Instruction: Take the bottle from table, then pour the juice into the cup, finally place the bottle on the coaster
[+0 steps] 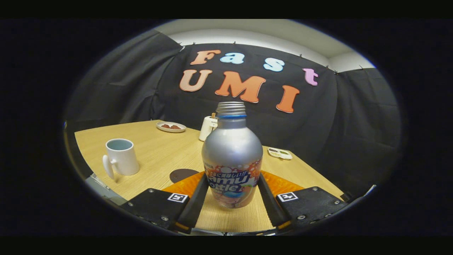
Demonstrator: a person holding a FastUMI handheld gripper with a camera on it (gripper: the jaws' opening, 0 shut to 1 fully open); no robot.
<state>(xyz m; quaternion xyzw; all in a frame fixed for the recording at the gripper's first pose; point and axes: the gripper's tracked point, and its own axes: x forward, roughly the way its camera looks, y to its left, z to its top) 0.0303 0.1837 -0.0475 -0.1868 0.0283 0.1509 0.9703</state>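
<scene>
Hand-held gripper (231, 184) seemingly clamps bottle (231, 156).

A small plate (171, 126) with brownish bits, perhaps snacks, sits beside a white container (207, 128).

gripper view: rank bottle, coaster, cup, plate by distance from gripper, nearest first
1. Bottle: upright between the gripper fingers, cap off.
2. Coaster: just ahead, left of the bottle.
3. Cup: farther left on the table.
4. Plate: far edge, beyond the cup.
</scene>
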